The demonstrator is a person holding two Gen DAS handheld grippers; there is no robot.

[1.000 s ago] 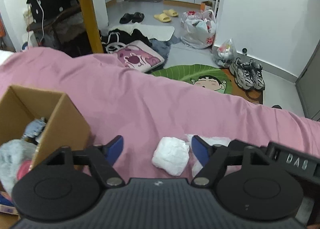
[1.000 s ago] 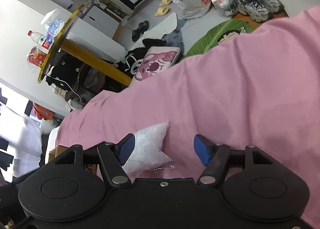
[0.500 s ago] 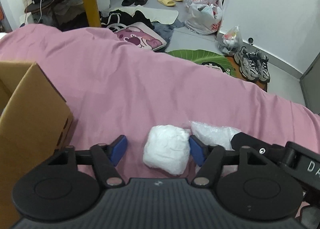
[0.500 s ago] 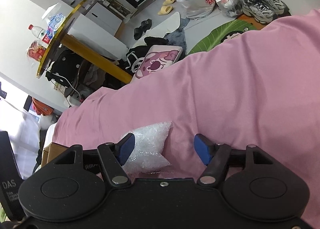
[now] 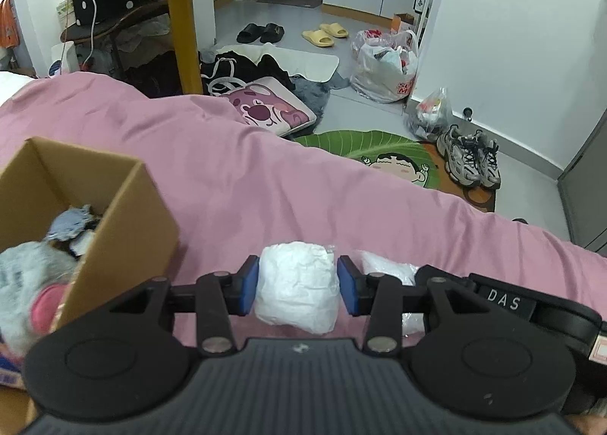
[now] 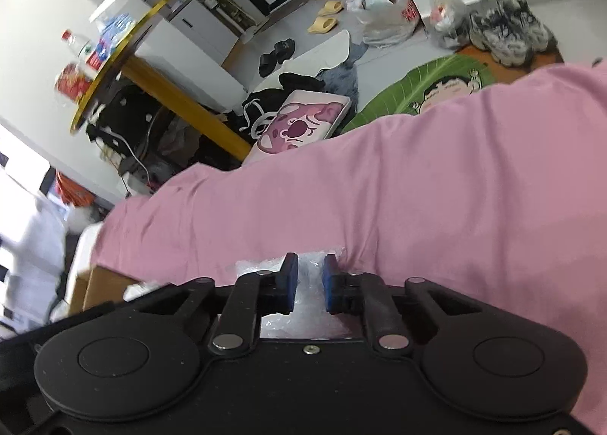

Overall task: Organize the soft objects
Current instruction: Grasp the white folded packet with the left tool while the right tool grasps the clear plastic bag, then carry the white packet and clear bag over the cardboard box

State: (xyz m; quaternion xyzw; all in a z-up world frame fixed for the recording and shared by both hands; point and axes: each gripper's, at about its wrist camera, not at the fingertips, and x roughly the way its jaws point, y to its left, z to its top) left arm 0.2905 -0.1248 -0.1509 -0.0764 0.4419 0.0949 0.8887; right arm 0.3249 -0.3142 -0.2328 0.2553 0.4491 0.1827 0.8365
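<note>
We've got the left gripper just clamped on the crumpled white tissue wad over the pink bedsheet, right gripper just pinched onto the clear bubble-wrap bag, w/ the open brown cardboard box close on the left gripper's left side.

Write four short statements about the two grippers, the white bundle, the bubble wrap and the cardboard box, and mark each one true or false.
1. The left gripper grips the white bundle. True.
2. The right gripper stands wide open over bare bedding. False: it pinches the bubble wrap.
3. The cardboard box is empty. False: soft things lie inside.
4. The pink blanket lies under both items. True.
</note>
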